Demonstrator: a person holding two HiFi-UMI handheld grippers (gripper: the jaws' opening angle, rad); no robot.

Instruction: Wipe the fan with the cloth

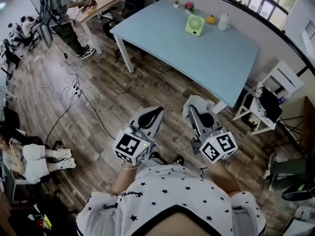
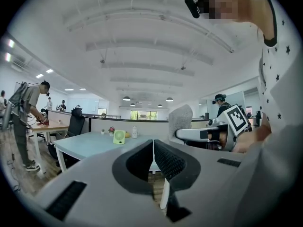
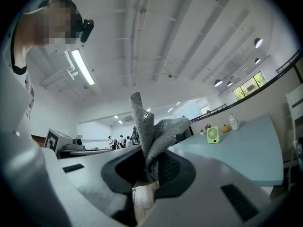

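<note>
The wiping isn't under way yet. The fan (image 1: 195, 24) is sitting at the far side of the table (image 1: 206, 58), well apart from both grippers, and nothing is touching it.

The cloth (image 3: 150, 129) is ready, though. The right gripper (image 3: 152, 164) is pinching it, jaws clamped on its lower end, with the grey folds standing up above them. The left gripper (image 2: 153, 144) is carrying nothing, and its jaws are pressed together with no gap showing. So I'm calling the pick-up done, with the approach to the table, the reach and the wipe itself all left to do.

The head view is giving the layout. Both grippers are hanging close in front of the person's body, over the wood floor and short of the table's near corner. It's also showing the fan's neighbours: a flower pot (image 1: 189, 6), an orange thing (image 1: 210, 19) and a white bottle (image 1: 223, 21). From up there the cloth is only a pale lump at the right gripper's tip, so that's probably it, but I'm not certain.

The right gripper view is settling that, showing the weave and the grip plainly. The left gripper view is adding the fan seen low across the tabletop, and the right gripper alongside.
</note>
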